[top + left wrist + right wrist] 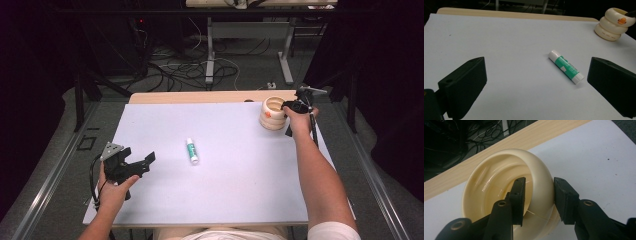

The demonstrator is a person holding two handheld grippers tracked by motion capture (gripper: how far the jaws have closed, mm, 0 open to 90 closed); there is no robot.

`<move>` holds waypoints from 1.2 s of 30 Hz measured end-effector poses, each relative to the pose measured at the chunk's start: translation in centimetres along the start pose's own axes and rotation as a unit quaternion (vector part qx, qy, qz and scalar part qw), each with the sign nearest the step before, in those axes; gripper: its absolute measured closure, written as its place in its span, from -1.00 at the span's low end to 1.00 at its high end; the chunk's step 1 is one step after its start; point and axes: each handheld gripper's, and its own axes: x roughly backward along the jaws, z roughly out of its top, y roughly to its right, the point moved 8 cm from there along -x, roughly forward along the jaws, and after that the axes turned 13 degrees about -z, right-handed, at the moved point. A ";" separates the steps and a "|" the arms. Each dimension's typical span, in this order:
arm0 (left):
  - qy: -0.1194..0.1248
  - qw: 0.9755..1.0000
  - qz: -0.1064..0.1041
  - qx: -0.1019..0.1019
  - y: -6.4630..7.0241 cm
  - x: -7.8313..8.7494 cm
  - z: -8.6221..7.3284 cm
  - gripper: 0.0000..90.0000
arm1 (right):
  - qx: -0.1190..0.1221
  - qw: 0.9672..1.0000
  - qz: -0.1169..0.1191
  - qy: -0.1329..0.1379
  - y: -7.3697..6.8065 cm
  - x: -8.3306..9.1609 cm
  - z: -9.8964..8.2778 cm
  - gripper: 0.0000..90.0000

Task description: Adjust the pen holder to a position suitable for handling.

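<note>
The table [225, 195] is lying white across mid-frame. At upper right, the right gripper [291, 106] is pinching the cup's [270, 119] rim, one jaw inside. At lower left, the left gripper [138, 164] is gaping wide, holding nothing, beside a central glue stick [192, 150].

one cream cup [272, 114], one glue stick [192, 150], two grippers

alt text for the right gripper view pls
The right gripper clamps the rim of a cream ringed cup, one black jaw inside the cup and the other outside its wall. The cup stands on a white mat, with a wooden table edge behind.
</note>
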 end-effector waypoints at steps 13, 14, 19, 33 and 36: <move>0.000 1.000 -0.001 0.001 0.0 -0.1 0.0 -0.95 | -0.039 0.999 0.012 -0.009 0.5 -0.1 0.2 0.51; 0.000 1.000 -0.001 0.001 0.0 -0.1 0.0 -0.95 | -0.047 0.999 0.012 -0.011 0.4 -0.1 0.3 0.51; -0.001 1.000 -0.001 0.001 0.0 -0.1 0.0 -0.94 | -0.029 0.999 0.003 -0.020 0.8 0.1 0.2 0.52; -0.001 1.000 -0.001 0.000 0.0 -0.1 0.0 -0.94 | -0.011 0.999 0.042 -0.019 -0.5 1.3 0.1 0.52; -0.002 1.000 -0.001 0.000 0.1 -0.2 0.0 -0.94 | 0.004 0.998 0.055 -0.033 -1.3 1.9 -0.4 0.53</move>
